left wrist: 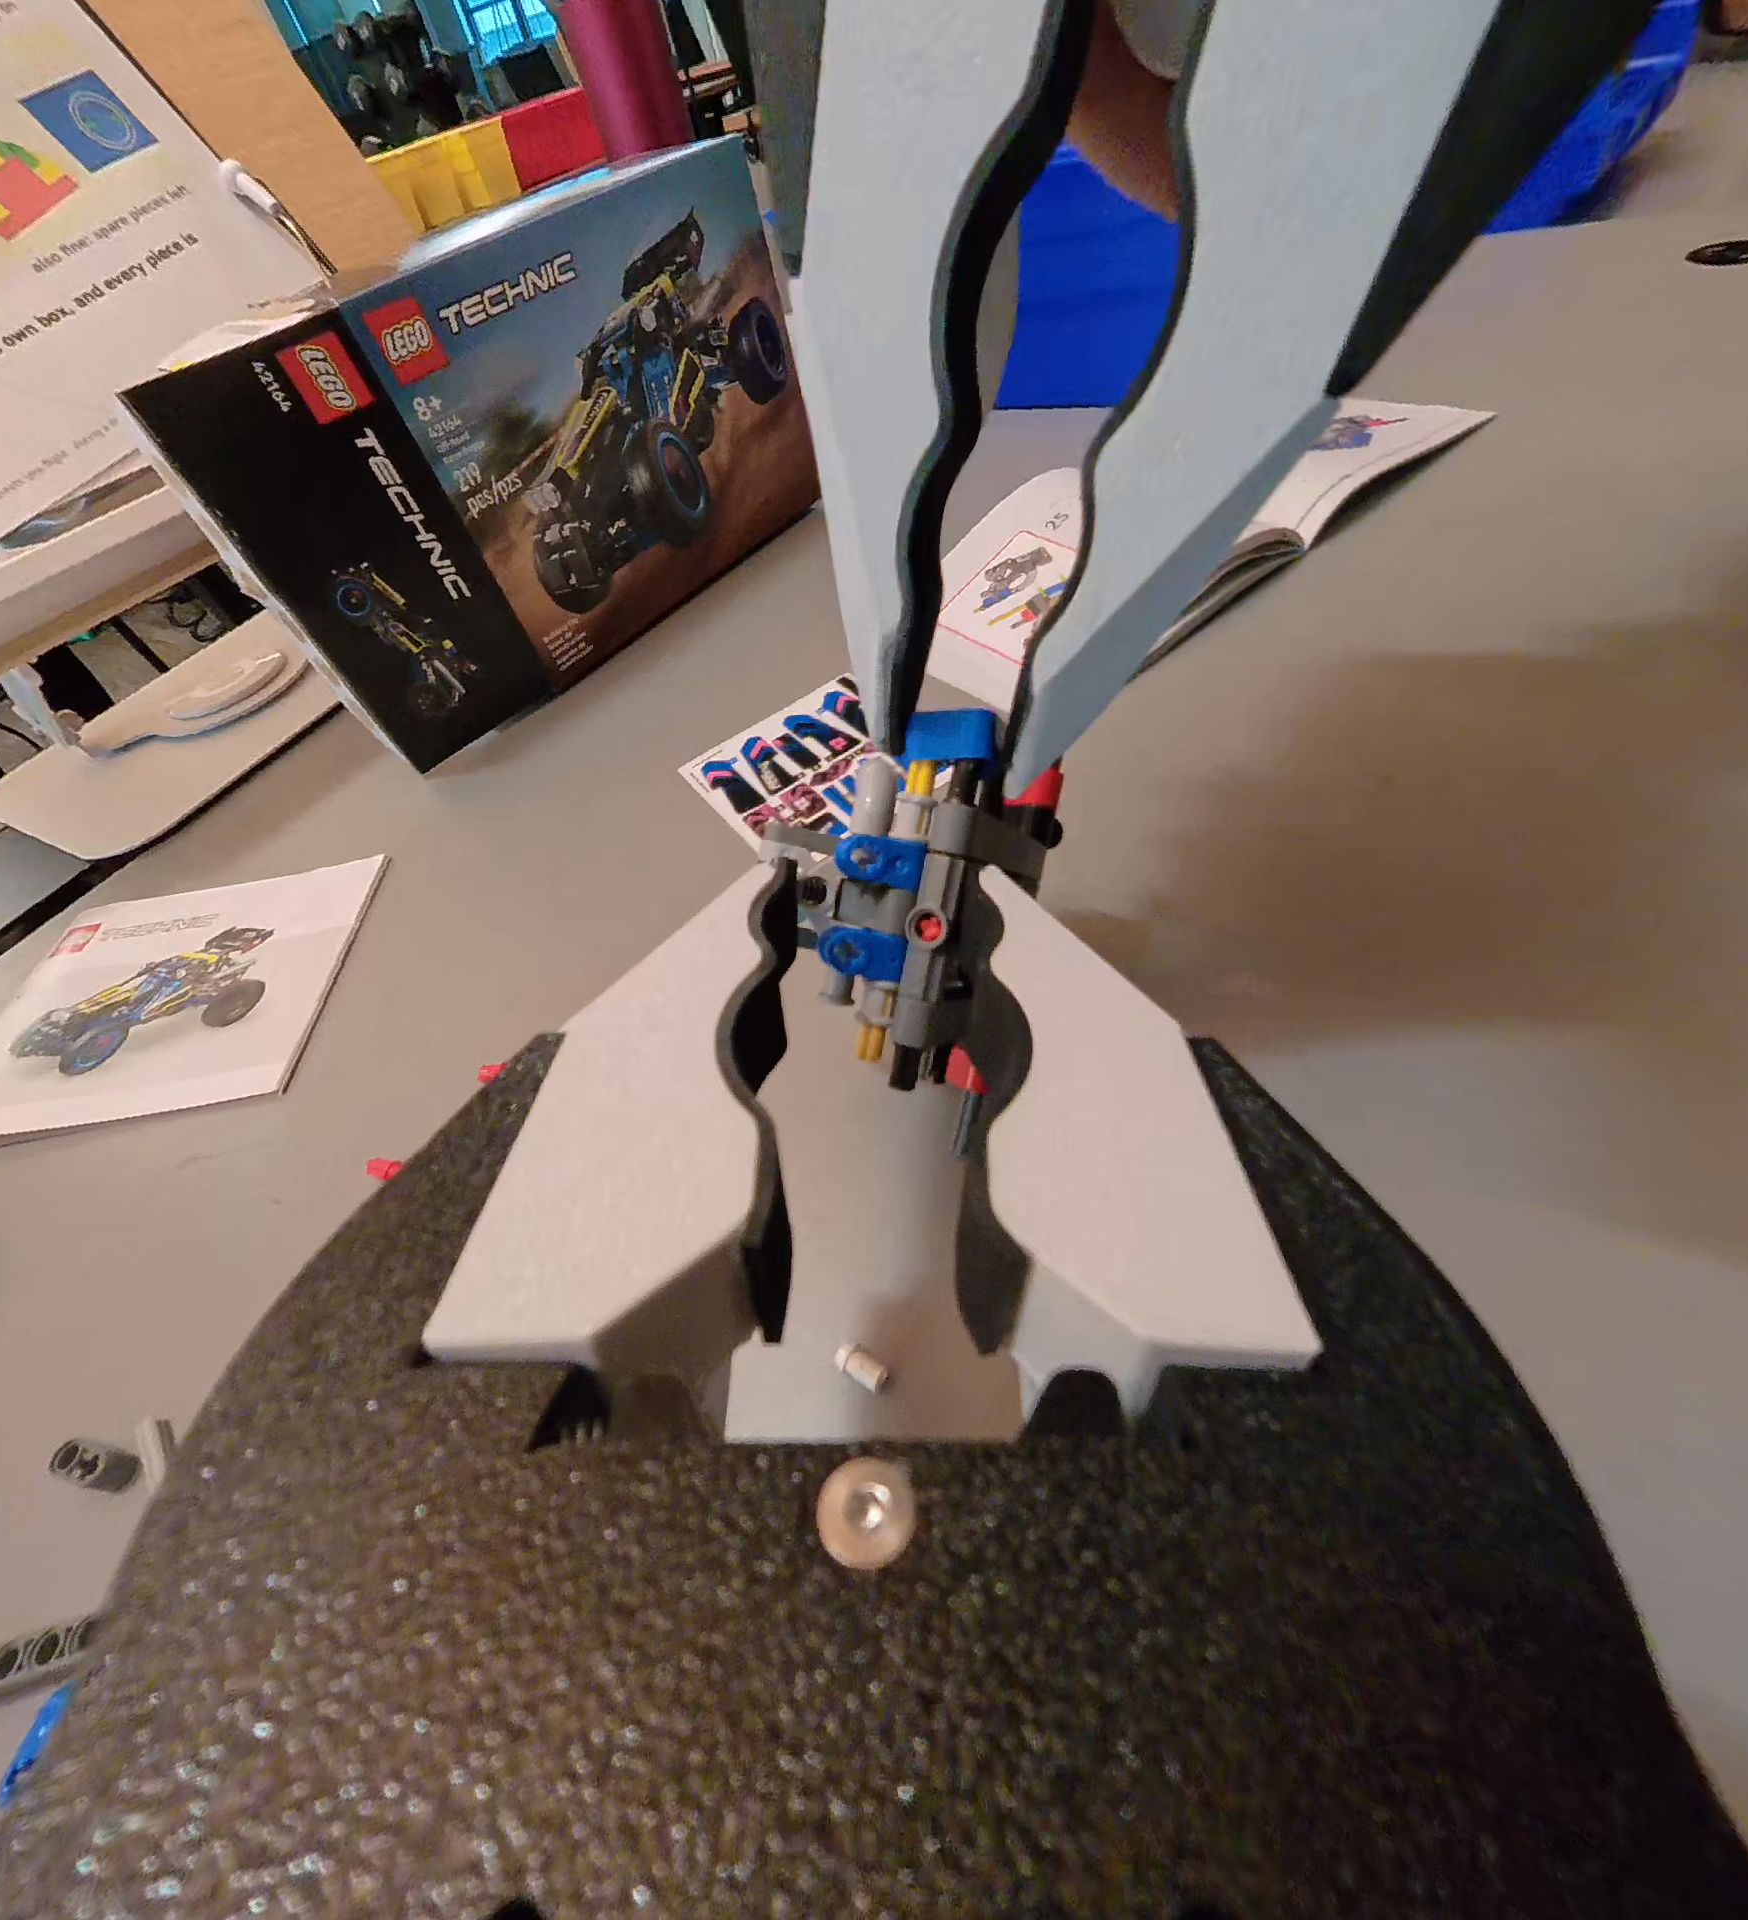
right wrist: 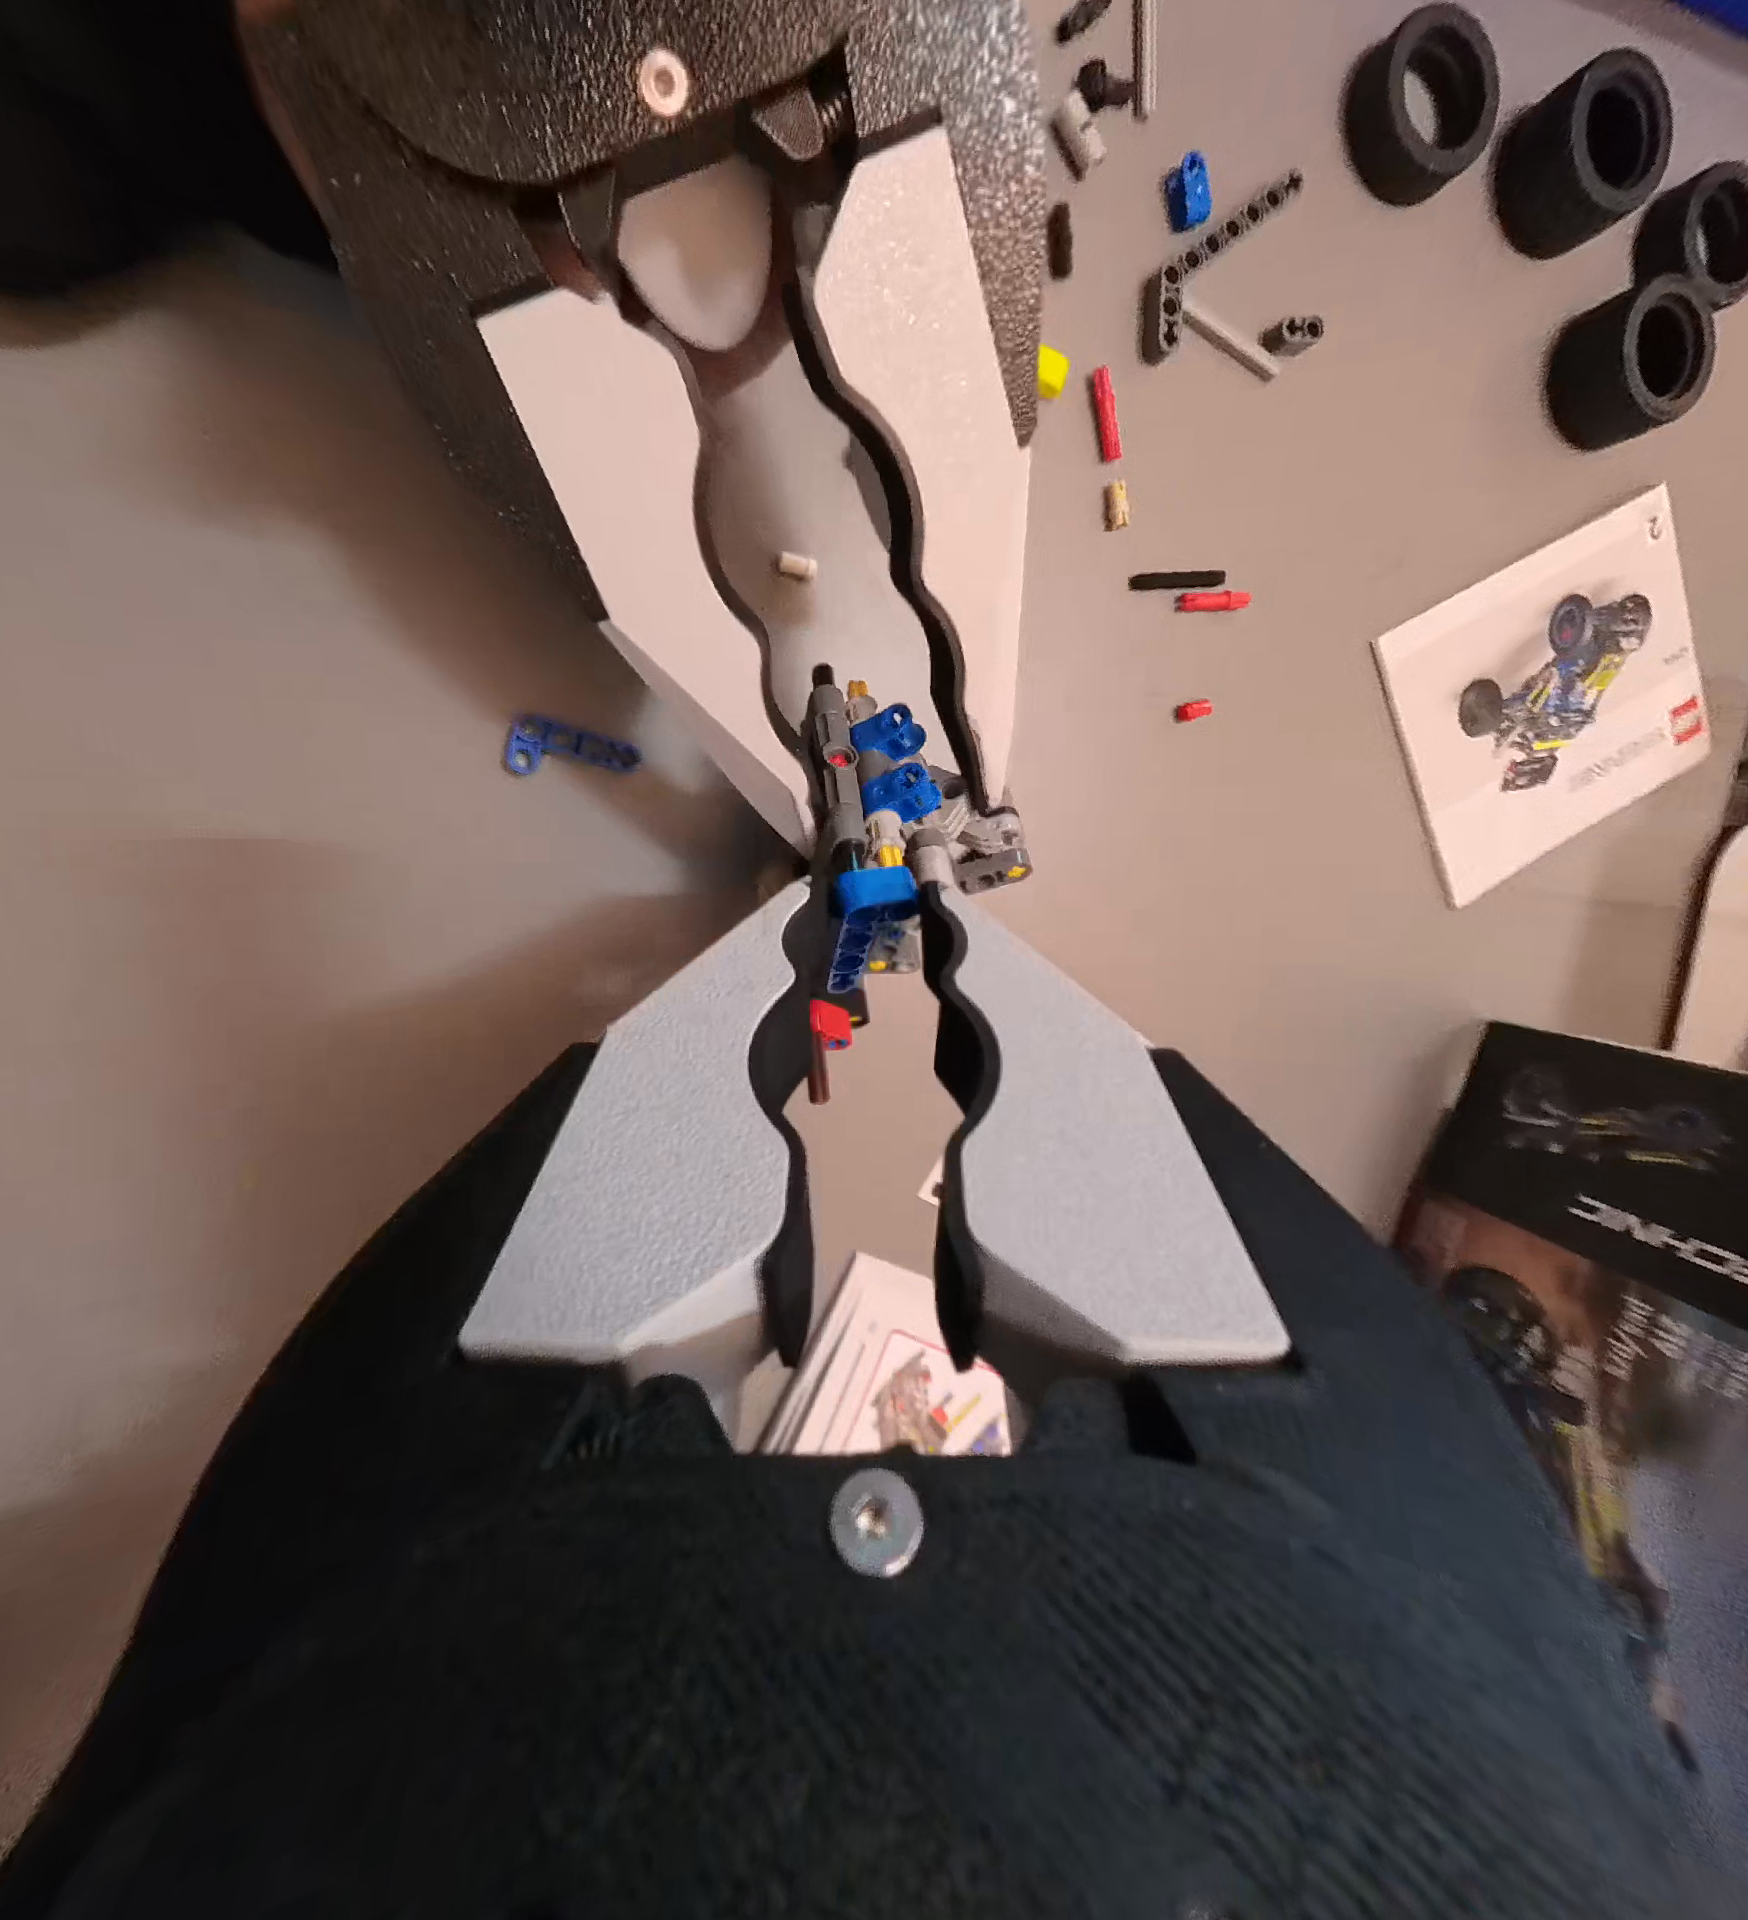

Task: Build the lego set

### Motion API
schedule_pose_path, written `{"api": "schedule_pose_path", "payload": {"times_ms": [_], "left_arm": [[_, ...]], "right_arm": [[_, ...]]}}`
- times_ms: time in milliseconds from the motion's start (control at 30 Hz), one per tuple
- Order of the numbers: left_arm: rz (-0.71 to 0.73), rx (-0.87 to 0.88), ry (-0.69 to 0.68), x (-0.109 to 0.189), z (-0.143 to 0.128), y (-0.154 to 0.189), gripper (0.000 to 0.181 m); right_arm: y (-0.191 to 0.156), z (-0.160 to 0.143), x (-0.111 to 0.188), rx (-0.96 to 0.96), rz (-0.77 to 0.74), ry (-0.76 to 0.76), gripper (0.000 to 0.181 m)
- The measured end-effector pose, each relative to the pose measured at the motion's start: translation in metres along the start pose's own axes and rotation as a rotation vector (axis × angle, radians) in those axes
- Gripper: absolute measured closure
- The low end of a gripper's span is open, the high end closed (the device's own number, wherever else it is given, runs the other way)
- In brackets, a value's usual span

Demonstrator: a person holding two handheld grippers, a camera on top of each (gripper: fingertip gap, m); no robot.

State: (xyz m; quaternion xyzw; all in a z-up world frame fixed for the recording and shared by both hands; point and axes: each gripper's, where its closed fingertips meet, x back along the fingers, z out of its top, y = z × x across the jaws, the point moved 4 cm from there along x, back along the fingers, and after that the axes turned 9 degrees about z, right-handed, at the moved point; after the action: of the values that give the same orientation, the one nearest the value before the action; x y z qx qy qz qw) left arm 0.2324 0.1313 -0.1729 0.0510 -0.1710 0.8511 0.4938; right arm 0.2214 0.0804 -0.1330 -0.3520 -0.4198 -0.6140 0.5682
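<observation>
Held in the air above the table, the assembly is pinched by both the left gripper and the right gripper, so a skewed push could pop its blue beam or loosen pins.

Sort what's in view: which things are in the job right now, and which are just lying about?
In hand:
- small grey, blue and yellow Lego sub-assembly, held by the left gripper
- its blue beam end, pinched by the right gripper

Lying about:
- four black rubber tyres
- dark printed cardboard box
- closed white instruction booklet
- colourful sticker sheet
</observation>
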Motion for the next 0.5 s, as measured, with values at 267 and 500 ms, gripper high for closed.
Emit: {"api": "schedule_pose_path", "payload": {"times_ms": [267, 500], "left_arm": [[-0.007, -0.010, 0.006, -0.0010, 0.0009, 0.0018, 0.153], [-0.051, 0.024, 0.006, 0.0017, 0.0011, 0.0032, 0.153]], "right_arm": [[0.0005, -0.0043, 0.0019, -0.049, 0.063, 0.133, 0.167], [-0.0026, -0.0015, 0.0017, -0.043, 0.009, 0.129, 0.167]]}}
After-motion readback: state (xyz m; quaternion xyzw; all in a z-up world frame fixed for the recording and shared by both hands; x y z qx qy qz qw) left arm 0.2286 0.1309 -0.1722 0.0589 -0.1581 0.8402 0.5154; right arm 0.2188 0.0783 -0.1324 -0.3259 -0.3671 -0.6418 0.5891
